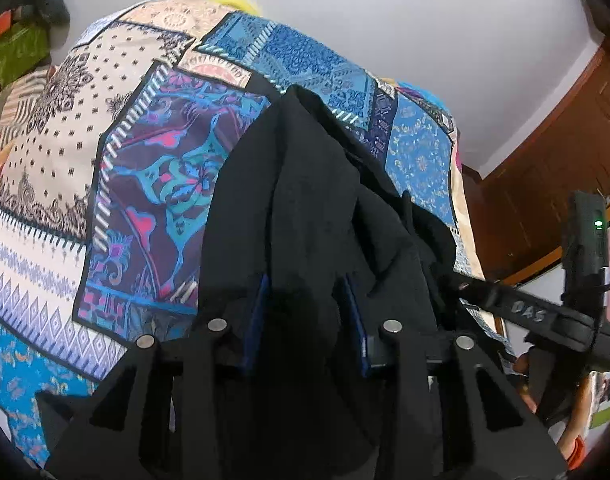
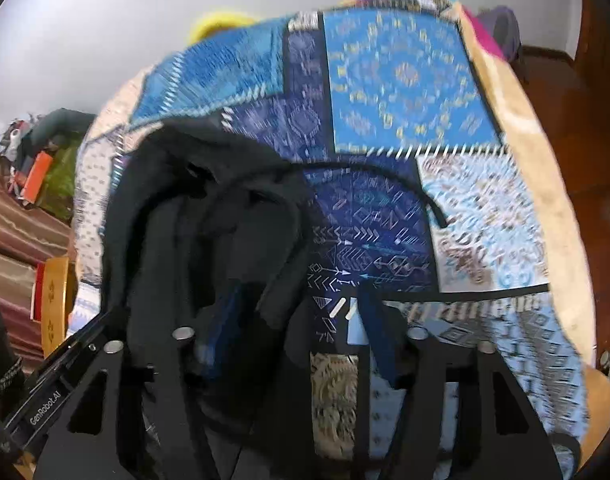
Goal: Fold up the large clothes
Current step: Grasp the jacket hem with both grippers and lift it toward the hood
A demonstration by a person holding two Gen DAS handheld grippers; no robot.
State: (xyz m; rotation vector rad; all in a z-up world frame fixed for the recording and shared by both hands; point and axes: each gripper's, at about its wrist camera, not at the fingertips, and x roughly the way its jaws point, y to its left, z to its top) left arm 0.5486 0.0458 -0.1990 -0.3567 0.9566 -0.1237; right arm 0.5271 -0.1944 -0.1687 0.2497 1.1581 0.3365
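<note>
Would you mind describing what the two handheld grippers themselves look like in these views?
Both are matte black with triangular cut-outs and round silver pins. The left gripper has blue finger pads. The right gripper, whose pads are blue too, carries white "GenRobot.AI" lettering on its side; in the left view it shows a green light.

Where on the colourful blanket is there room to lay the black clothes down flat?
Free patches: the cream dotted panel left of the black garment, and the bright blue panel beyond its drawstring. It is crowded near both grippers, where the garment bunches.
</note>
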